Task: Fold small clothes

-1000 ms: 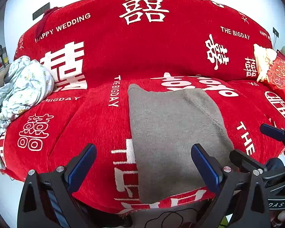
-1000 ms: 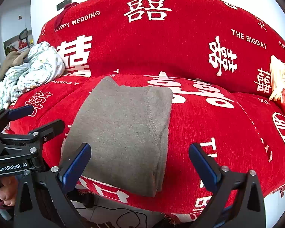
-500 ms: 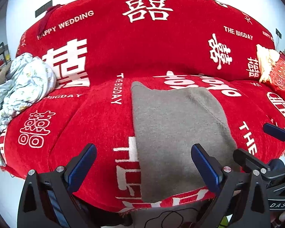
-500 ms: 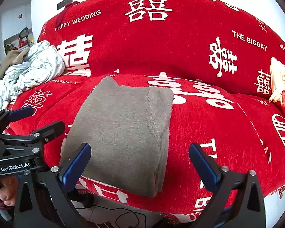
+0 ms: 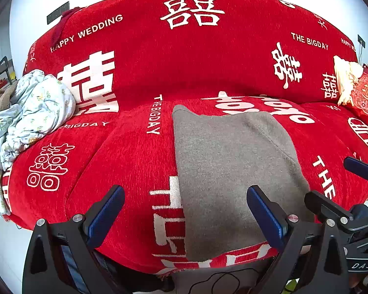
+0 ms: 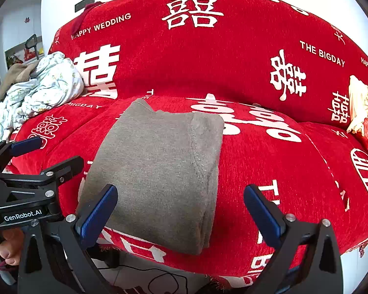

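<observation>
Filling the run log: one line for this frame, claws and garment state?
left claw: open, empty | right claw: open, empty | grey garment: folded, flat on red sofa seat | unfolded laundry pile: sofa's left end

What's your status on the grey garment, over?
Left gripper open, empty. Right gripper open, empty. Grey garment folded flat on the red sofa cover, untouched. Nothing on it; crumpled floral cloth lies well left.

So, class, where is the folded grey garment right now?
The folded grey garment lies mid-seat on the red sofa cover, right of the crumpled floral bedding.
</observation>
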